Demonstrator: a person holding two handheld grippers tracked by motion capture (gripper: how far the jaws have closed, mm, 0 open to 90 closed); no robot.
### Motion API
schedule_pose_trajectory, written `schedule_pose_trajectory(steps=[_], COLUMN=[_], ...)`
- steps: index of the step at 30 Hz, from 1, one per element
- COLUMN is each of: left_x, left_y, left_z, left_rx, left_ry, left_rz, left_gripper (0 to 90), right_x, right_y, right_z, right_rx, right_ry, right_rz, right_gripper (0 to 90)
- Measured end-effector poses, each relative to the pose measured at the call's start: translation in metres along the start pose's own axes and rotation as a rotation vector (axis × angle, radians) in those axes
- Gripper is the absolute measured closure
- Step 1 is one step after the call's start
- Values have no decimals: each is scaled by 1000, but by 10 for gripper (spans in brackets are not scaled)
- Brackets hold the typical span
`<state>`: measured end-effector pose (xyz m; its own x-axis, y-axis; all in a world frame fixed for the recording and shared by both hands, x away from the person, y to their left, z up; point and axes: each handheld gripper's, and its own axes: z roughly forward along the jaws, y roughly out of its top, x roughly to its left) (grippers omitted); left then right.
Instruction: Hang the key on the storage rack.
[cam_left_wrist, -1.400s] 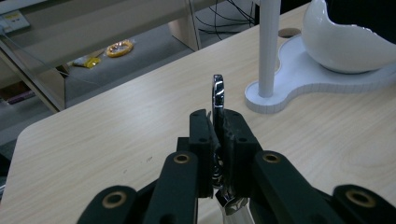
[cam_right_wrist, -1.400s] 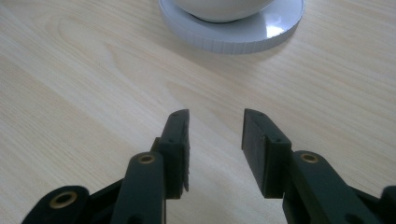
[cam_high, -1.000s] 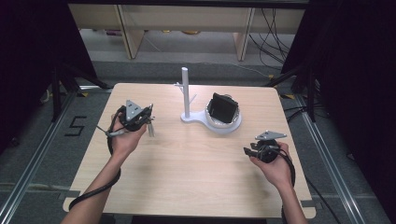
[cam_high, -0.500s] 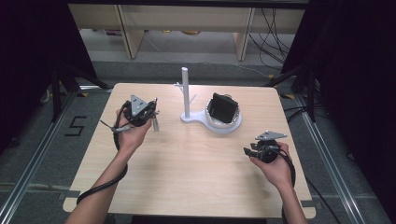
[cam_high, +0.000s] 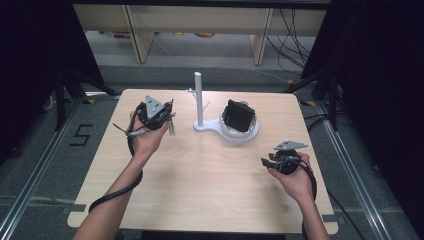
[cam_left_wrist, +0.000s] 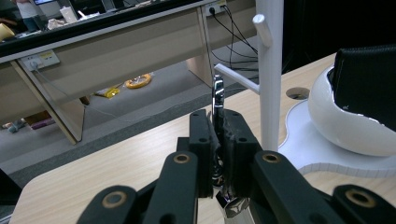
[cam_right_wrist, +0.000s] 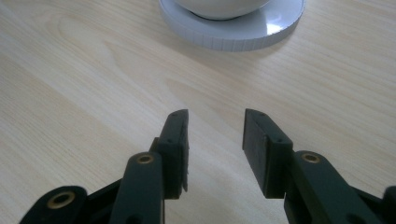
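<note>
My left gripper is shut on a shiny metal strap-like piece, held above the left part of the wooden table. In the left gripper view the jaws clamp the metal piece upright, just left of a white stand's pole with side pegs. The stand rises at the table's middle back. Its white bowl-shaped dish holds a black object. My right gripper rests low at the right, open, with only bare wood between its jaws.
The stand's flat white base lies ahead of the right gripper. Beyond the table's far edge there are desk legs and cables on a grey floor. Dark frames stand at both sides.
My left hand has carried the metal piece to the right, toward the white stand, and a little higher. The right hand has stayed put.
</note>
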<state>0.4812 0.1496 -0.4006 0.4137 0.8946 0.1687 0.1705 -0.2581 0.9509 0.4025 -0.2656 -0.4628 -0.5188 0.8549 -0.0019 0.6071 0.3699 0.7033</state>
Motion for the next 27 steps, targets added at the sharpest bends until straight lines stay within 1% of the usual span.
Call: schedule_pose_trajectory(steps=[1,2,3,4,5,7,9,10,11,16,17,18,22,26,27], left_x=[-1,-1,-2,-3,-3,-4,-5,-5,-6,-8,-9,-9,-10,-11,-12], left_y=[1,2,3,4,5,7,8,9,10,14,14,15,18,20,20], left_z=[0,1,2,2,3,4,5,6,6,10,11,11,13,17,18], left_rx=[3,4,0,1,-1,-4,-10,-9,-8,-10,-11,-13,-10,-10,-10], left_ry=[2,2,2,3,4,8,7,11,11,10,12,12,7,10,9], left_rz=[-6,-1,-5,-1,-3,-2,-2,0,2,5,3,4,12,11,13], left_gripper=[831,831,831,831,831,831,831,831,831,831,831,831,831,831,831], right_x=[1,0,1,0,1,0,1,1,0,1,1,1,0,1,1], right_y=[0,0,0,0,0,0,0,0,-1,-1,-1,-1,-1,-1,-1], right_z=[0,0,0,0,0,0,0,0,1,1,1,0,0,0,1], right_rx=[5,1,8,-2,5,0,9,10,3,6,2,11,6,8,6], right_ry=[1,1,4,1,3,3,5,7,3,5,4,8,4,6,5], right_rz=[8,4,17,-2,10,1,16,16,2,-1,3,18,15,11,17], right_gripper=[617,617,617,617,616,616,615,615,615,614,614,614,613,613,613])
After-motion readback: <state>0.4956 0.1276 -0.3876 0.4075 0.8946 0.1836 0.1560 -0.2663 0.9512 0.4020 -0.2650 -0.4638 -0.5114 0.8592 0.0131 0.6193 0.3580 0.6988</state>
